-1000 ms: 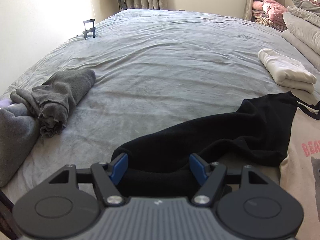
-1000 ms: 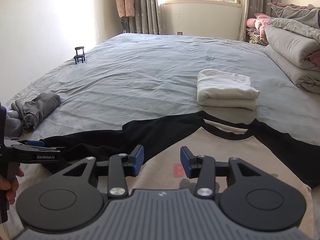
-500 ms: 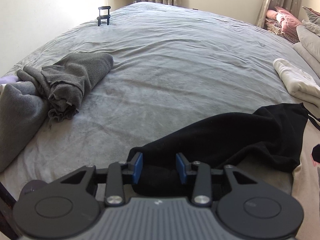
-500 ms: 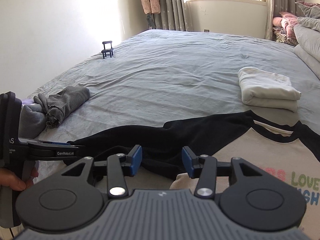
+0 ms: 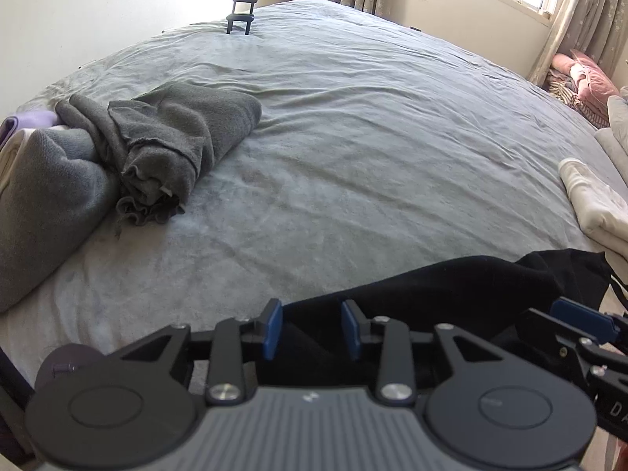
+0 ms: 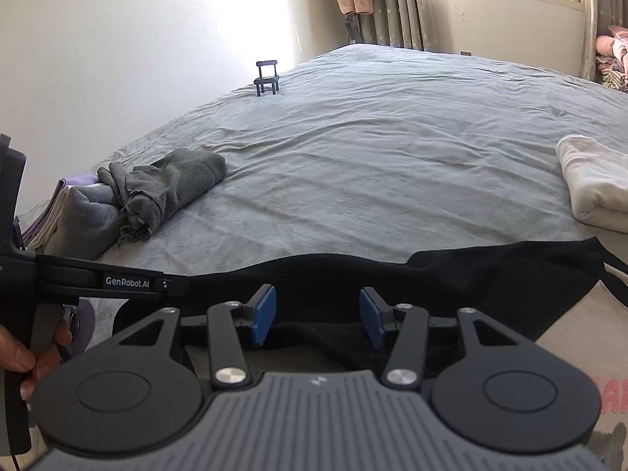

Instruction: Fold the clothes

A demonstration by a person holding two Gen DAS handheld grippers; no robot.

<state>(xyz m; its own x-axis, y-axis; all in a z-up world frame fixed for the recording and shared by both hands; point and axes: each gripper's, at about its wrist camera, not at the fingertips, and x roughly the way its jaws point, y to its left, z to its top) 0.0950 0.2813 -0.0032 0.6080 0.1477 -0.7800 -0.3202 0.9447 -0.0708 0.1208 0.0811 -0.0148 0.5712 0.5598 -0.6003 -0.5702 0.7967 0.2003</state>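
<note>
The long black sleeve of the cream printed sweatshirt point(image 6: 392, 274) lay near on the grey bed point(image 6: 373, 165). The left hand-held gripper point(image 5: 311, 327) was opening, sleeve between its pads; the right hand-held gripper point(image 6: 318, 320) was opening half-wide above it. A shallow pinch could let the soft fabric slip out.

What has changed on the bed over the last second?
Both grippers slid leftward along the black sleeve toward its end. The left gripper narrowed around the sleeve, and its fingers are now opening again; the right gripper, which was over the beige front, now straddles the sleeve, opening slightly. The grey clothes, the white folded garment and the small stand stayed put.
</note>
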